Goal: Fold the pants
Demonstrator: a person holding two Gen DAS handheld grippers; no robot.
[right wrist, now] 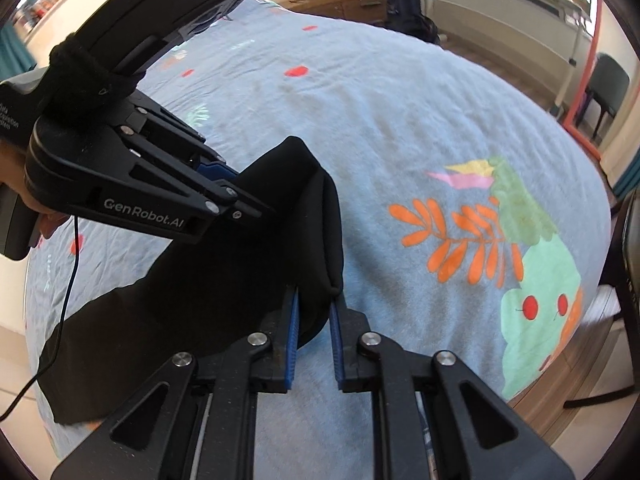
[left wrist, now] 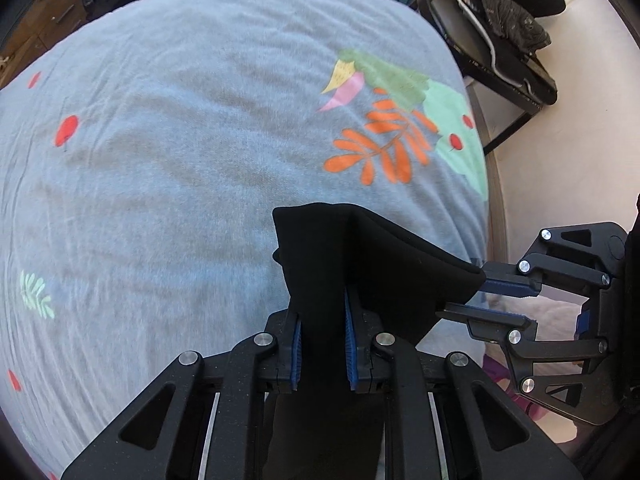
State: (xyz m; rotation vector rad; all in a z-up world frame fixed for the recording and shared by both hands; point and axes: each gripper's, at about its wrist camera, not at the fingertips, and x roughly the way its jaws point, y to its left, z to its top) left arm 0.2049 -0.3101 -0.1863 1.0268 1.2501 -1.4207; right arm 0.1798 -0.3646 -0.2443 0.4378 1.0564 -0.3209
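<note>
The black pants [left wrist: 360, 256] hang lifted above a blue bedspread [left wrist: 160, 160]. My left gripper [left wrist: 322, 320] is shut on a bunched edge of the pants, which rise between its blue pads. My right gripper [left wrist: 460, 292] comes in from the right and is shut on the other end of the same edge. In the right wrist view the pants [right wrist: 240, 264] drape down to the left onto the bed, my right gripper [right wrist: 314, 300] pinches their corner, and my left gripper [right wrist: 260, 200] grips them from the left.
The bedspread [right wrist: 400, 120] has printed leaves and red berries. A black chair with dark clothes [left wrist: 508, 28] stands beyond the bed's right edge. A dark bag [right wrist: 404, 4] and a green chair [right wrist: 604, 84] stand on the floor past the bed.
</note>
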